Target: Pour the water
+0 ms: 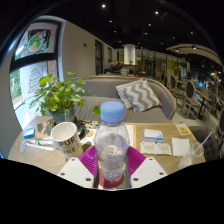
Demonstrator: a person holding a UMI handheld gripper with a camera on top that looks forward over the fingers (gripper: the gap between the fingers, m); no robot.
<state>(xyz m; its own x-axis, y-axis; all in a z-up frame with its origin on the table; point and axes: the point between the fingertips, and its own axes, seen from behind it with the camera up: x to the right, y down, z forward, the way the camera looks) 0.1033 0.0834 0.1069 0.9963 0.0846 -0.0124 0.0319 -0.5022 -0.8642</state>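
Directly between the fingers stands a clear plastic water bottle (112, 147), upright, capped in pale blue, ribbed through the body, with a clear band where a label would sit. Gripper (112, 170) at six o'clock of the bottle's base; both magenta pads (90, 160) press against its lower sides, so the claw pinches the bottle. Whether the bottle's base rests on the table (40, 158) cannot be told.

At nine o'clock from the bottle, just beside it: a white mug (67, 138) with dark lettering, handle toward the bottle. At ten o'clock, beyond the mug: a leafy green potted plant (58, 97). At three o'clock: white boxes and small packets (155, 141) lying on the wooden table. At twelve o'clock, well beyond: a grey sofa with a zigzag-patterned cushion (140, 95). Ceiling spotlights overhead.
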